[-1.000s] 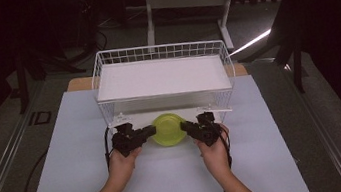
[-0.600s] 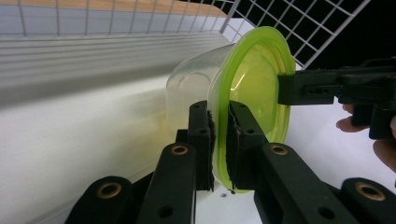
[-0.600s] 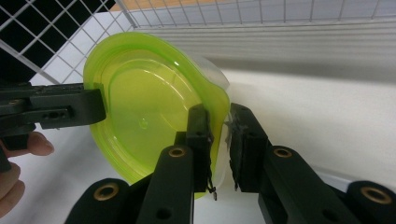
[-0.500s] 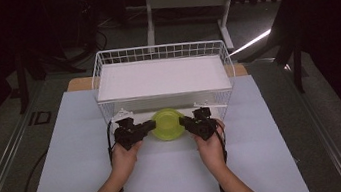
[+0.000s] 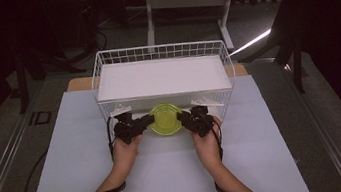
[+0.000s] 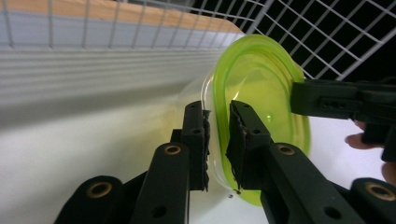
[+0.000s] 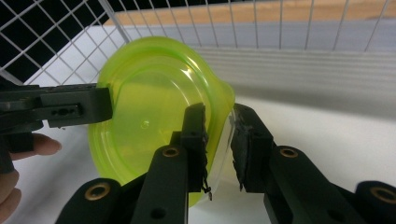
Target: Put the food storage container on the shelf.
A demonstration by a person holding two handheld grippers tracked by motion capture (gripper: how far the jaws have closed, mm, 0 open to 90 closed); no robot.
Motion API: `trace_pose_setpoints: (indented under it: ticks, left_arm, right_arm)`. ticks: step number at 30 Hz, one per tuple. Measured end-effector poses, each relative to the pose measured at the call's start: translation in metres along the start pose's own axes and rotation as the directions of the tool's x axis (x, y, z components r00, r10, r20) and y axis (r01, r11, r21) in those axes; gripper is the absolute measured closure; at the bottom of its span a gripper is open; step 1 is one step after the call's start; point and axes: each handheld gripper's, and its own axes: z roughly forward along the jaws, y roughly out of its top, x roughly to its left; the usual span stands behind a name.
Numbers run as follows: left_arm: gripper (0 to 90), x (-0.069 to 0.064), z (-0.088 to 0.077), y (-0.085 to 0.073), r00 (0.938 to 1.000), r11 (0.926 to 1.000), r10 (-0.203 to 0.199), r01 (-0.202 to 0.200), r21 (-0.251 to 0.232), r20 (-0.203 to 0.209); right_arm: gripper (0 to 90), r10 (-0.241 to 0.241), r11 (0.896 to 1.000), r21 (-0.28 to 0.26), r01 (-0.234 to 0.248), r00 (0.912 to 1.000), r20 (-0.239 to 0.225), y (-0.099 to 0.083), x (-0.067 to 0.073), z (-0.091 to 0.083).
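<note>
You held the bowl (image 5: 165, 118) up between both grippers at the basket (image 5: 104, 67).
Your left gripper (image 6: 218, 140) and right gripper (image 7: 218, 144) each straddled its rim on opposite sides, jaws having just eased apart, the rim between them; the bowl stood tilted against the basket's near wall.

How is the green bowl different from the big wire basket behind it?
The green bowl is see-through yellow-green plastic with solid walls; the wire basket is white open mesh. The bowl is small and round; the basket is large and rectangular. The bowl is tipped on edge, its rim between the jaws of the left gripper and right gripper; the basket sits flat on the table, untouched. Both are open-topped containers.
</note>
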Motion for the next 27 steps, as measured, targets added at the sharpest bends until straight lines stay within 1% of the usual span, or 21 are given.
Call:
trace_pose_setpoints:
  ticks: [1, 4, 5, 6, 7, 8, 9, 10, 11, 12, 13, 14, 15, 16, 17, 19, 21, 24, 25, 26, 27]
  left_arm:
    - [74.0, -0.003, 0.001, 0.001, 0.9997, 0.9999, -0.005, 0.005, -0.010, -0.025]
    - [68.3, -0.004, 0.004, 0.002, 0.9983, 0.9995, -0.012, 0.011, -0.028, -0.056]
    - [65.9, -0.004, 0.005, 0.002, 0.9975, 0.9995, -0.009, 0.006, -0.031, -0.070]
    - [65.5, -0.002, 0.005, 0.002, 0.9975, 0.9996, -0.007, 0.005, -0.027, -0.071]
    - [62.4, 0.001, 0.006, 0.002, 0.9976, 0.9996, -0.001, -0.001, -0.028, -0.069]
    - [61.5, 0.000, 0.006, 0.001, 0.9974, 0.9993, -0.017, 0.014, -0.035, -0.070]
    - [60.3, 0.002, 0.005, 0.002, 0.9973, 0.9993, -0.008, 0.005, -0.037, -0.073]
    - [59.2, 0.003, 0.005, 0.002, 0.9973, 0.9992, -0.013, 0.010, -0.038, -0.073]
    - [59.2, 0.003, 0.004, 0.002, 0.9978, 0.9992, -0.007, 0.004, -0.039, -0.067]
    - [59.2, 0.003, 0.003, 0.002, 0.9981, 0.9992, -0.001, -0.001, -0.040, -0.061]
    - [59.1, 0.002, 0.002, 0.002, 0.9980, 0.9990, -0.018, 0.016, -0.042, -0.061]
    - [57.8, 0.002, 0.001, 0.002, 0.9982, 0.9988, -0.029, 0.027, -0.041, -0.052]
    - [57.0, 0.002, 0.000, 0.001, 0.9986, 0.9990, -0.022, 0.020, -0.041, -0.047]
    - [57.0, 0.002, -0.002, 0.001, 0.9993, 0.9992, -0.006, 0.004, -0.041, -0.037]
    - [56.6, 0.001, -0.003, 0.000, 0.9997, 0.9993, -0.004, 0.003, -0.038, -0.026]
    - [52.1, -0.003, -0.005, -0.003, 0.9994, 0.9996, 0.021, -0.022, -0.019, -0.029]
    - [51.7, -0.004, -0.009, -0.005, 0.9994, 0.9994, 0.032, -0.032, -0.013, -0.015]
    - [49.3, -0.006, -0.015, -0.007, 0.9995, 0.9994, 0.031, -0.031, -0.012, -0.004]
    - [47.9, -0.007, -0.018, -0.007, 0.9992, 0.9992, 0.038, -0.038, -0.012, -0.007]
    - [46.0, -0.008, -0.021, -0.008, 0.9993, 0.9992, 0.037, -0.037, -0.016, -0.001]
    - [46.0, -0.009, -0.023, -0.008, 0.9992, 0.9991, 0.039, -0.039, -0.018, 0.005]
  right_arm:
    - [73.1, -0.012, 1.000, -0.019, 0.012, 0.9996, 0.025, 0.000, -0.001, 0.003]
    - [70.1, -0.010, 0.999, -0.038, 0.013, 0.9976, 0.068, 0.000, -0.004, 0.008]
    - [67.9, -0.002, 0.999, -0.041, 0.005, 0.9975, 0.071, 0.000, -0.005, 0.010]
    - [66.0, 0.002, 0.999, -0.041, 0.000, 0.9976, 0.069, 0.000, -0.006, 0.011]
    - [64.0, 0.004, 0.999, -0.045, -0.001, 0.9981, 0.061, 0.000, -0.007, 0.012]
    - [63.6, -0.005, 0.999, -0.044, 0.008, 0.9974, 0.072, 0.000, -0.007, 0.013]
    - [62.7, -0.006, 0.999, -0.046, 0.009, 0.9975, 0.071, 0.000, -0.007, 0.014]
    - [60.4, -0.004, 0.999, -0.049, 0.007, 0.9976, 0.069, 0.000, -0.007, 0.014]
    - [57.6, -0.002, 0.998, -0.057, 0.006, 0.9980, 0.063, 0.000, -0.007, 0.013]
    - [57.4, -0.006, 0.998, -0.067, 0.010, 0.9982, 0.060, 0.001, -0.007, 0.013]
    - [57.4, -0.006, 0.997, -0.072, 0.010, 0.9984, 0.056, 0.001, -0.007, 0.011]
    - [57.7, 0.000, 0.997, -0.075, 0.004, 0.9987, 0.050, 0.001, -0.008, 0.011]
    - [58.3, 0.001, 0.997, -0.075, 0.002, 0.9989, 0.047, 0.002, -0.007, 0.009]
    - [58.2, -0.004, 0.997, -0.077, 0.008, 0.9989, 0.047, 0.002, -0.006, 0.008]
    - [58.1, -0.013, 0.997, -0.079, 0.016, 0.9990, 0.043, 0.002, -0.005, 0.006]
    - [58.2, -0.027, 0.996, -0.083, 0.030, 0.9991, 0.033, 0.001, -0.003, 0.002]
    - [58.3, -0.029, 0.997, -0.076, 0.030, 0.9995, 0.016, 0.000, 0.001, -0.002]
    - [58.5, -0.037, 0.997, -0.070, 0.036, 0.9993, -0.005, -0.003, 0.006, -0.008]
    - [58.9, -0.039, 0.997, -0.069, 0.038, 0.9992, -0.007, -0.004, 0.008, -0.009]
    - [59.2, -0.039, 0.997, -0.065, 0.038, 0.9991, -0.015, -0.006, 0.009, -0.012]
    - [59.5, -0.034, 0.997, -0.070, 0.032, 0.9992, -0.021, -0.008, 0.011, -0.014]
